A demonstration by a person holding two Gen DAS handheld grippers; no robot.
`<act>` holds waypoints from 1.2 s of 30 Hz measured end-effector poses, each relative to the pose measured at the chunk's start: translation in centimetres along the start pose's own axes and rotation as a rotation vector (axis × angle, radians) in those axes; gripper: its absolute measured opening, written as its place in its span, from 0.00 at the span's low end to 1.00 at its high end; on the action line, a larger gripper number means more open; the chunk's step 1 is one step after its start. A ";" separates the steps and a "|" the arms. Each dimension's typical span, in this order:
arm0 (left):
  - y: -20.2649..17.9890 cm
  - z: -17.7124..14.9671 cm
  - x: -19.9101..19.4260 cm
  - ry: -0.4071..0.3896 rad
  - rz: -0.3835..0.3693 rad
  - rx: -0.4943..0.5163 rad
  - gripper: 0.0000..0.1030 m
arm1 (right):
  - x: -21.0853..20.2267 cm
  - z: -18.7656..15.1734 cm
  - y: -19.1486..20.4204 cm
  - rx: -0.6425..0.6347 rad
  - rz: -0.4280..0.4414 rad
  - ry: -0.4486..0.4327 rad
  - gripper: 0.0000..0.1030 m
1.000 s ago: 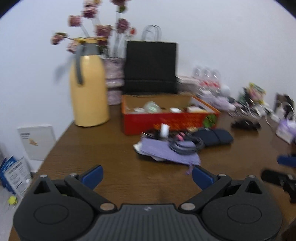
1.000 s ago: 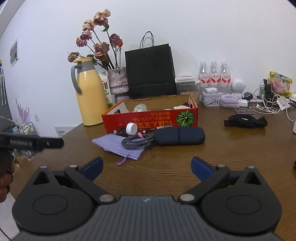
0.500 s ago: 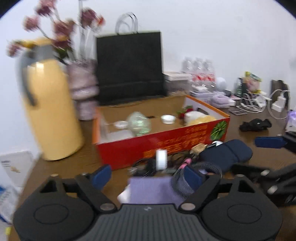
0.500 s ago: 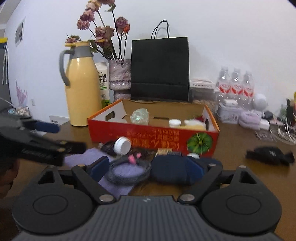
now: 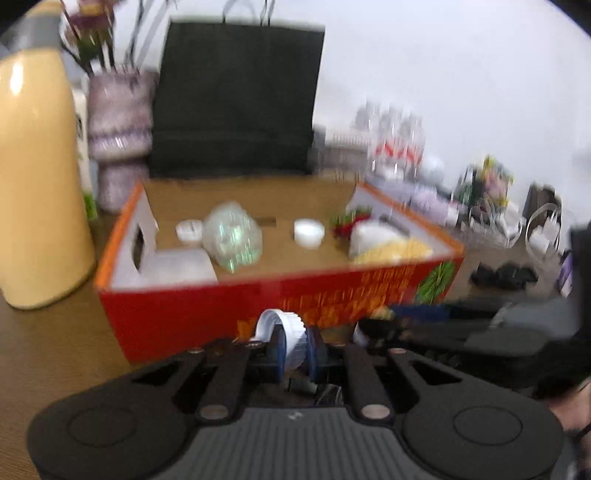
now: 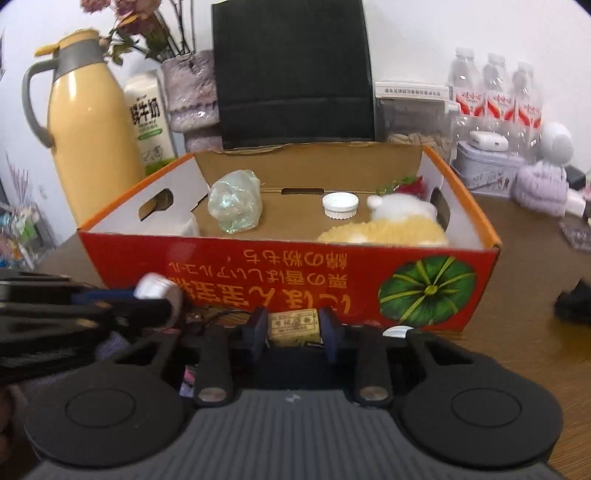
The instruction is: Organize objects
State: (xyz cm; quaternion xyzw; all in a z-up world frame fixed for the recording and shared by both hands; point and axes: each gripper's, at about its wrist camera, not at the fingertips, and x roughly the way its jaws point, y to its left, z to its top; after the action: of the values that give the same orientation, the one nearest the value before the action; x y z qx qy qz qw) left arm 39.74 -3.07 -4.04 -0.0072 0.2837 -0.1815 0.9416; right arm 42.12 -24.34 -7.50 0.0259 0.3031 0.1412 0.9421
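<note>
Here, just in front of the red cardboard box [image 6: 288, 273], the left gripper [image 5: 295, 349] is closing on a ribbed white plastic cap [image 5: 284, 332], pads touching its sides. The right gripper [image 6: 293, 328] is closing around a small tan labelled block [image 6: 293, 324], its pads at the block's two ends.

Even, soft indoor light, bright off the white wall [image 6: 443, 33]; shadows faint. Left wrist view is smeared throughout by motion blur, the water bottles [image 5: 397, 136] ghosted. Right wrist view is sharp, blurred only at lower left. A glare streak sits on the yellow flask [image 6: 92, 122]. Both views bow at dark fisheye corners.
</note>
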 end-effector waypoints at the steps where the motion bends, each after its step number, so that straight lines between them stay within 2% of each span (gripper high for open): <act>1: 0.0 0.2 -0.9 -0.032 0.001 -0.008 0.09 | -0.5 -0.1 0.1 0.002 0.000 -0.026 0.30; 5: -0.3 -0.2 -5.2 -0.096 0.082 -0.024 0.09 | -5.5 -0.4 0.7 0.005 -0.032 -0.193 0.30; 8: -0.8 -2.4 -8.9 -0.087 0.099 -0.068 0.09 | -10.8 -2.5 0.9 0.127 0.053 -0.294 0.30; 10: -1.4 -4.0 -10.9 -0.074 0.123 -0.070 0.09 | -12.9 -4.6 2.0 0.165 0.092 -0.275 0.30; 12: -2.2 -5.6 -13.0 -0.074 0.139 -0.047 0.09 | -14.6 -6.6 3.5 0.135 0.088 -0.241 0.30; 17: -3.8 -8.7 -15.6 -0.034 0.105 0.002 0.09 | -17.9 -10.2 6.5 0.010 0.022 -0.187 0.30; 22: -5.8 -11.2 -14.5 0.079 0.141 0.075 0.08 | -19.6 -13.2 7.7 -0.069 -0.104 -0.162 0.30; 26: -7.4 -12.6 -14.8 0.079 0.115 0.115 0.08 | -20.5 -14.7 7.2 -0.088 -0.136 -0.134 0.31; 29: -8.6 -13.8 -13.8 0.117 0.163 0.172 0.09 | -20.3 -15.6 6.8 -0.079 -0.142 -0.092 0.31; 31: -9.5 -14.3 -13.9 0.089 0.202 0.232 0.10 | -20.4 -16.1 6.3 -0.040 -0.116 -0.074 0.31; 32: -9.8 -14.4 -14.0 0.089 0.197 0.247 0.15 | -20.5 -16.3 6.1 -0.025 -0.104 -0.073 0.31; 33: -10.0 -14.5 -14.1 0.086 0.173 0.256 0.30 | -20.4 -16.5 5.8 -0.013 -0.092 -0.070 0.31; 35: -10.2 -14.5 -14.5 0.075 0.117 0.254 0.50 | -20.5 -16.9 5.2 0.006 -0.079 -0.077 0.32; 36: -10.3 -14.6 -14.6 0.072 0.106 0.246 0.51 | -20.5 -17.0 5.0 0.011 -0.070 -0.082 0.33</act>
State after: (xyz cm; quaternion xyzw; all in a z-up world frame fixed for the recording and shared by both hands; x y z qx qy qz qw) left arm 17.10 -6.31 -7.30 0.1300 0.2929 -0.1651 0.9327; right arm 15.08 -25.94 -9.11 0.0261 0.2655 0.1052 0.9580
